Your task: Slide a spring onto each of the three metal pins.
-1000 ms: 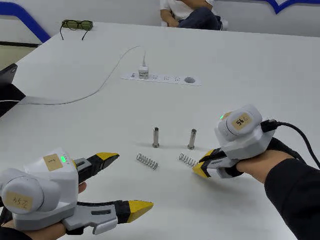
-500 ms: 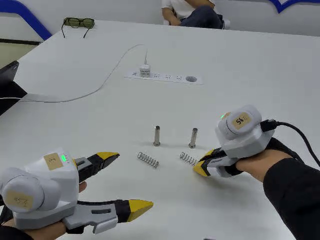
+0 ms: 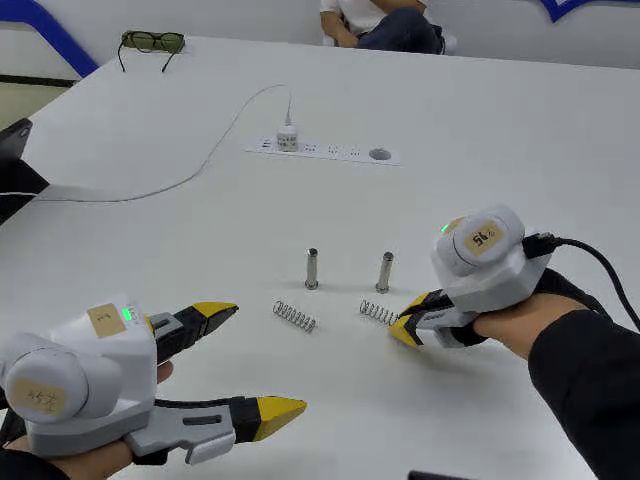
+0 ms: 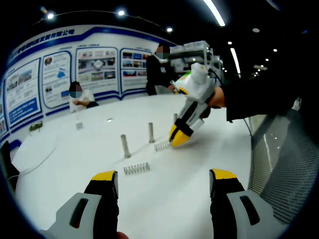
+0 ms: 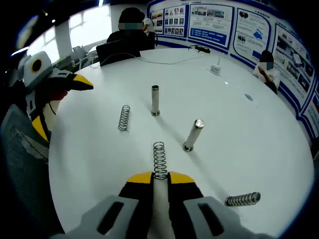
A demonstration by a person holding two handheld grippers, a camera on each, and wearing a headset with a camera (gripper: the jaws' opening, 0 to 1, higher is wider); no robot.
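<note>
Surface: white workbench point(image 3: 480, 150), with poster boards point(image 4: 60, 74) on the wall behind it.
Held spring point(image 5: 159, 158): lies flat on the workbench, its near end nipped between the right gripper's tips.
Right gripper point(image 5: 160, 178): low at the table, jaws drawn almost together on that spring end.
Pins: left pin point(image 3: 312, 268) and right pin point(image 3: 384, 271) stand upright side by side just beyond the springs, both bare.
Second spring point(image 3: 294, 316): lies loose in front of the left pin, not touching it.
Third spring point(image 5: 242, 199): lies flat just beside the right gripper.
Left gripper point(image 3: 255, 360): jaws spread wide with nothing between them, well apart from the springs.
Far end: power strip point(image 3: 322, 153), white cable point(image 3: 215, 150), glasses point(image 3: 152, 42), seated person point(image 3: 385, 25).
</note>
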